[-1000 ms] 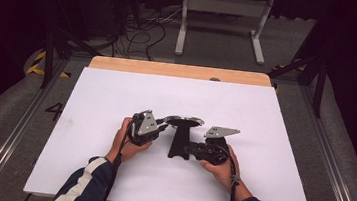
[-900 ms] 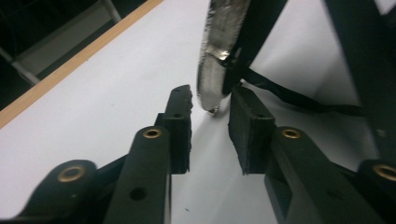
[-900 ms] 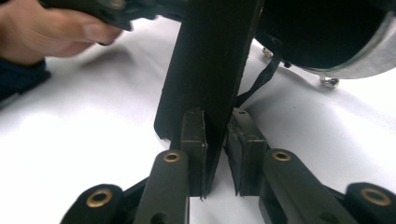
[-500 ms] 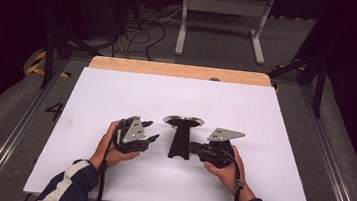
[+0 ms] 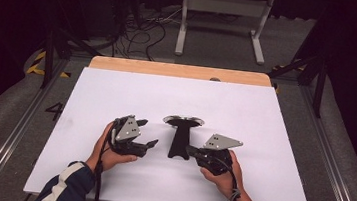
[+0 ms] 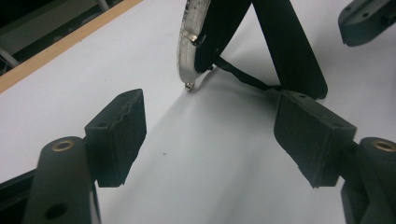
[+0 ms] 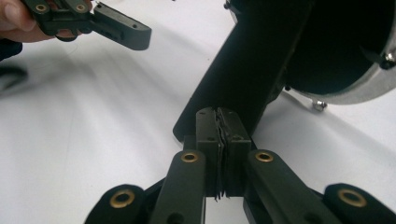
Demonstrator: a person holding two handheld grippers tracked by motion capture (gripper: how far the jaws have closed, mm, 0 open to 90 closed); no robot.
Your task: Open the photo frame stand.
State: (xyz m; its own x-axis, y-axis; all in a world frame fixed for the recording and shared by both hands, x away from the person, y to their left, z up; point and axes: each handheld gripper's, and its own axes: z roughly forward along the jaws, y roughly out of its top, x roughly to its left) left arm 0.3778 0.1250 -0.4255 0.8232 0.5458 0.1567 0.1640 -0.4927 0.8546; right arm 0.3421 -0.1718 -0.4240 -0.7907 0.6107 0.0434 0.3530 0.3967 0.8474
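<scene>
While the white table (image 5: pixel 265 114) takes up most of the high view, with a strip of bare wood along its far edge, a black stand (image 5: pixel 181 136) sits near its middle, a little toward the near side. This stand has a flat black stem that widens toward its near end and lies along the table, and at its far end a round disc with a silvery metal rim (image 6: pixel 187 42); in the left gripper view the rim shows small screws and a thin black cable runs from it along the table toward the stem. Both hands come in from the near edge, sleeves dark with a pale stripe. The left hand (image 5: pixel 106 149) holds the left tool (image 5: pixel 149 133) just left of the stand, apart from it; its jaws stand spread wide, with bare table between the pads (image 6: pixel 116 135) and nothing held. The right hand (image 5: pixel 225 173) holds the right tool (image 5: pixel 189 150) at the near right of the stand's stem, its tip close against the stem's near end. In the right gripper view its jaws are pressed together, pad against pad (image 7: pixel 208 135), just in front of the stem; whether anything thin is caught between them cannot be told.
</scene>
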